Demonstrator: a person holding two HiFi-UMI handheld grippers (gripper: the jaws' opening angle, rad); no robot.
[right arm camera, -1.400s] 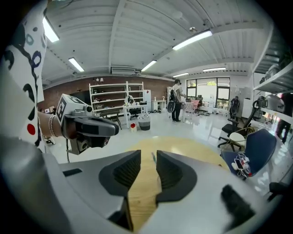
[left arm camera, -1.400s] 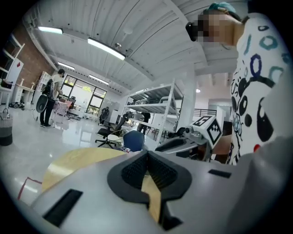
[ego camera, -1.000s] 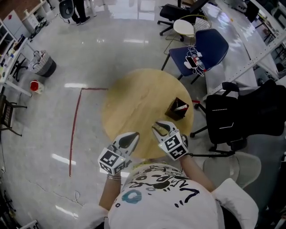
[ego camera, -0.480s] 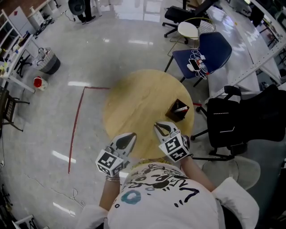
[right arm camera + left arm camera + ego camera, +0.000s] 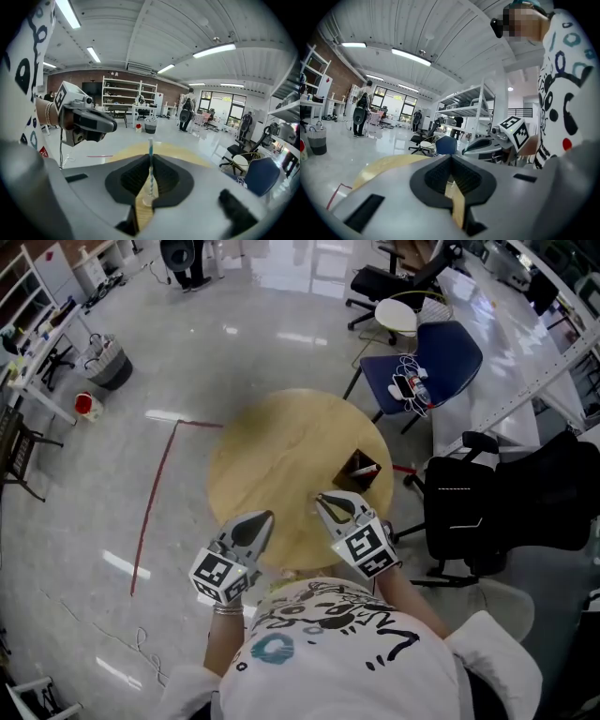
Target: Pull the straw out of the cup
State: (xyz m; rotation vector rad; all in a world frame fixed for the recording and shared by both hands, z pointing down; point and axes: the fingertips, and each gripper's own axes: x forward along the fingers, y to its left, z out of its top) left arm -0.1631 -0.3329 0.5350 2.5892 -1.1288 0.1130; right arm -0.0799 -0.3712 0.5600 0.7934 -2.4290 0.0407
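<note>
You can read no words, numbers, brands or signs on anything here, near or far.

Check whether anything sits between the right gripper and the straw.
Nothing visible does: the straw, in its cup, stands right in the slit between the fingers of the right gripper; the brown box sits aside.

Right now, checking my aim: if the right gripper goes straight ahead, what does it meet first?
The straw standing in the cup, dead centre on its jaw line; how near is unclear.
</note>
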